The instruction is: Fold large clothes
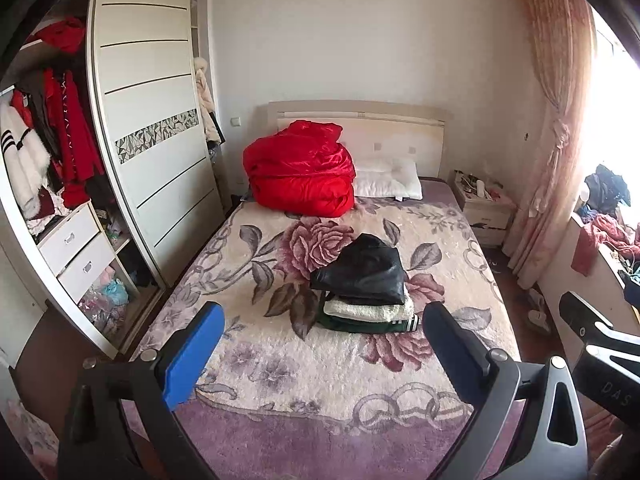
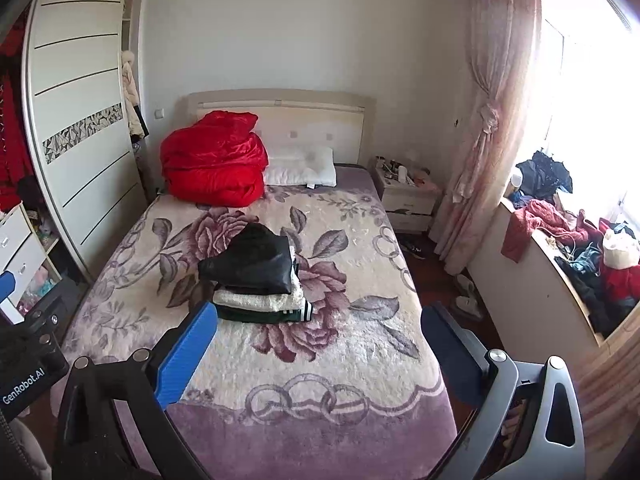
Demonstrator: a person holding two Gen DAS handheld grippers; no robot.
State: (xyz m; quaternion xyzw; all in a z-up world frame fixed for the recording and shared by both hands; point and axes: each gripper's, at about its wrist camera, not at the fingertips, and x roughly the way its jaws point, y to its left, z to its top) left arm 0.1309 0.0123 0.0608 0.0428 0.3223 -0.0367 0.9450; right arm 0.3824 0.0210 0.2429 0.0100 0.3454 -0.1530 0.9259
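Observation:
A stack of folded clothes [image 1: 366, 286] sits mid-bed on the floral blanket [image 1: 320, 368]: a black leather jacket [image 1: 362, 270] on top, a cream fleece and a dark green striped garment below. It also shows in the right wrist view [image 2: 256, 276]. My left gripper [image 1: 320, 320] is open and empty, held above the foot of the bed, well short of the stack. My right gripper [image 2: 318, 320] is open and empty too, beside the left. The right gripper's body shows at the left wrist view's right edge [image 1: 600, 344].
A red quilt [image 1: 300, 168] and a white pillow [image 1: 388, 178] lie at the headboard. An open wardrobe [image 1: 80, 160] stands left of the bed. A nightstand [image 2: 408, 196], a curtain [image 2: 480, 120] and a cluttered counter of clothes [image 2: 580, 256] are on the right.

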